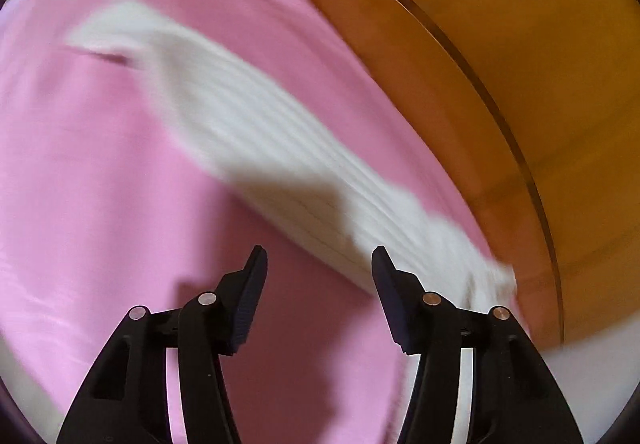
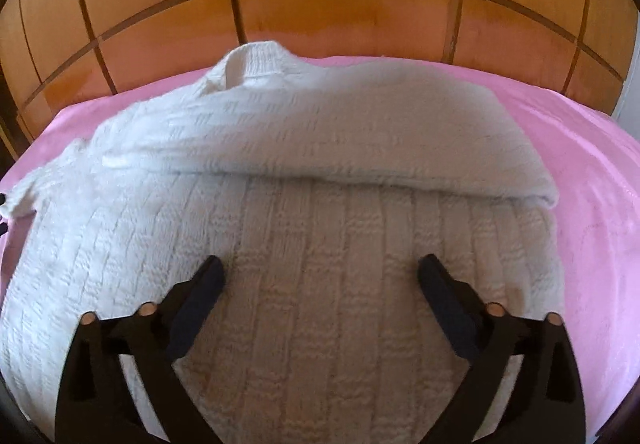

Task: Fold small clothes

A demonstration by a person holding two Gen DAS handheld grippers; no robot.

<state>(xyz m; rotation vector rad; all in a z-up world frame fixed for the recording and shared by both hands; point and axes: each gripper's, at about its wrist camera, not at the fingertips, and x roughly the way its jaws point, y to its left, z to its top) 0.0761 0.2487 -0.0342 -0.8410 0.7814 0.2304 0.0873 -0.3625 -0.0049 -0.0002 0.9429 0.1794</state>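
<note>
A white ribbed knit garment [image 2: 304,252] lies on a pink sheet [image 2: 592,212]. A sleeve or side part [image 2: 320,140] is folded across its upper half. My right gripper [image 2: 320,272] is open and empty, low over the garment's lower body. In the left wrist view the garment [image 1: 256,132] runs as a blurred white band from upper left to lower right. My left gripper [image 1: 318,260] is open and empty, its right finger [image 1: 394,284] at the garment's near edge, the left finger over bare sheet [image 1: 100,204].
A wooden panelled headboard [image 2: 320,16] stands right behind the sheet's far edge. It shows as an orange-brown surface [image 1: 500,44] at the upper right of the left wrist view. Bare pink sheet lies to the right of the garment.
</note>
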